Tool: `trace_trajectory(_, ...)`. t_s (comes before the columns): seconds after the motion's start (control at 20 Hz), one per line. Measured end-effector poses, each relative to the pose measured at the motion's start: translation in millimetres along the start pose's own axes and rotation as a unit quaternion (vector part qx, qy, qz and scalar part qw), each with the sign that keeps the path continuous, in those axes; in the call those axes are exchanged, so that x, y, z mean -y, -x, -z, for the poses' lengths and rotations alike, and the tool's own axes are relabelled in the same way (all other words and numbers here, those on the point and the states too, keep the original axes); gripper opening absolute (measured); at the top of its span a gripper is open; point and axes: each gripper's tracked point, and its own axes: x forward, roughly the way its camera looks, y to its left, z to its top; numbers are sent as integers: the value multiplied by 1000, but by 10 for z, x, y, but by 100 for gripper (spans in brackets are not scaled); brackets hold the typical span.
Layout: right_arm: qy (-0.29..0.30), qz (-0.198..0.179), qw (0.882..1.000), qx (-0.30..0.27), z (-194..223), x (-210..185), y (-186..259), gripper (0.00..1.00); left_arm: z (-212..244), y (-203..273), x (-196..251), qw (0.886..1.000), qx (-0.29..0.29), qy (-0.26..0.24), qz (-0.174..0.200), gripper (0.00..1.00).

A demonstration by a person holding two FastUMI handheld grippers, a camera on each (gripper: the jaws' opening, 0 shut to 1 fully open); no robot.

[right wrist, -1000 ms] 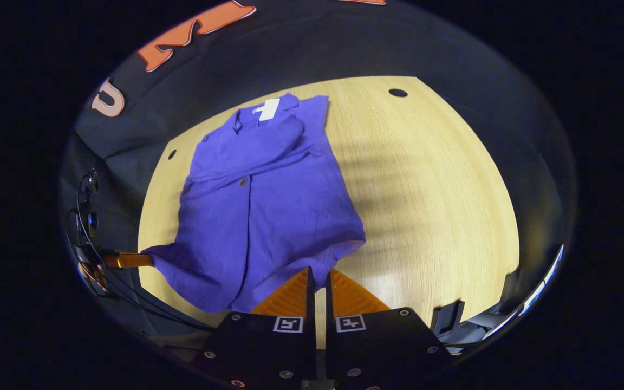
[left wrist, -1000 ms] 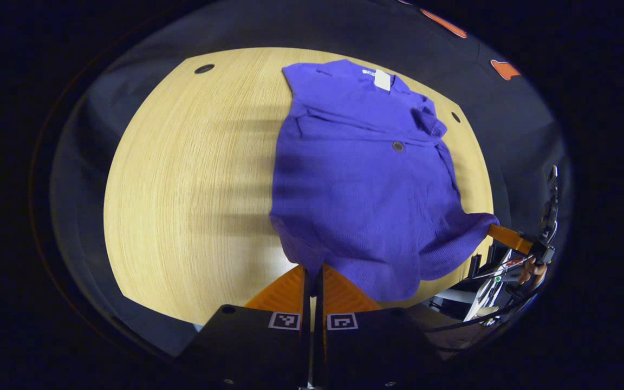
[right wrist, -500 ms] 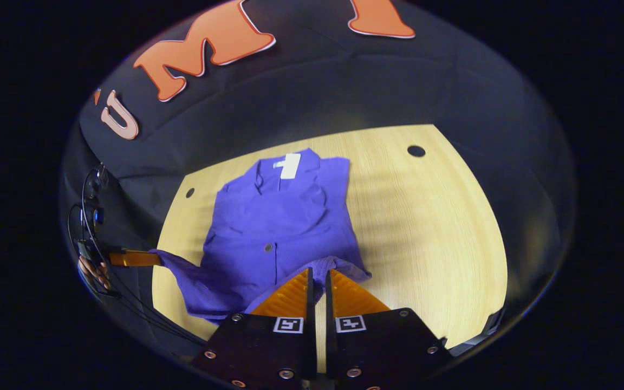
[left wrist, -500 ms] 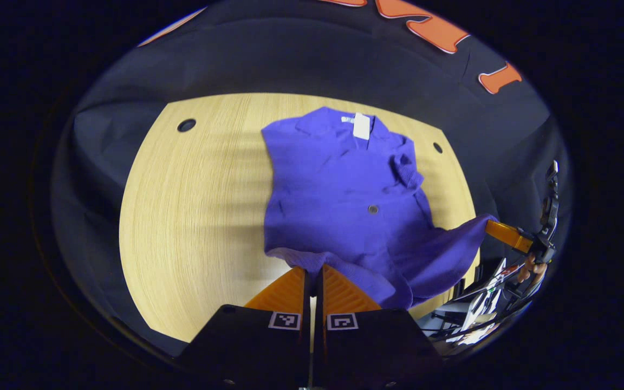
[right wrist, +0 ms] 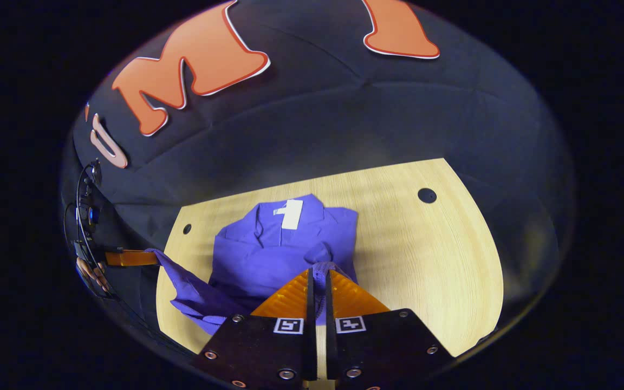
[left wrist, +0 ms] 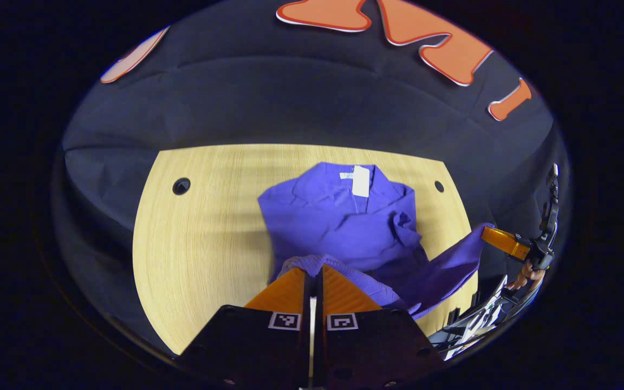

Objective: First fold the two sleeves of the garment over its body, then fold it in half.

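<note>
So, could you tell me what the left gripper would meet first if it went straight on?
Probably the purple garment it grips; the left gripper points over its body toward the collar, though depth is unclear.

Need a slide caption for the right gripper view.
Right gripper lifts the purple garment's hem over the wooden table.

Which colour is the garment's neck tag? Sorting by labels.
White, on the purple garment; the neck tag shows best in the right gripper view.

Solid violet-purple ribbed-knit garment [left wrist: 339, 227], one uniform colour, with a plain white rectangular neck label [left wrist: 361, 181]. Pale yellow wood-grain worktop [left wrist: 203, 238], fine straight lines running through it, dotted with small round black holes [left wrist: 181, 186]. Dark navy cloth wall [right wrist: 344, 124] behind.
</note>
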Motion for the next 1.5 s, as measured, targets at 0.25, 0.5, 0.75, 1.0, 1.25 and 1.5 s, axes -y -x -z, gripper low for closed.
trace_trajectory(0.25,-8,9,1000,6,-438,66,-457,7,-559,-343,-176,999,26,-15,-31,4)
trace_trajectory(0.5,-30,15,999,3,-729,188,-1006,7,-998,-813,-346,996,48,-42,-70,4)
trace_trajectory(0.75,-46,17,998,25,-984,301,-1421,7,-1299,-1106,-542,989,88,-50,-110,4)
trace_trajectory(1.0,-53,33,997,50,-1130,483,-1480,22,-1698,-1153,-821,968,161,-71,-180,19)
trace_trajectory(1.25,-33,33,997,66,-1087,482,-1500,38,-1762,-902,-754,963,195,-61,-176,28)
trace_trajectory(1.5,12,53,994,99,-1143,598,-1419,57,-1559,-582,-610,961,225,-31,-155,55)
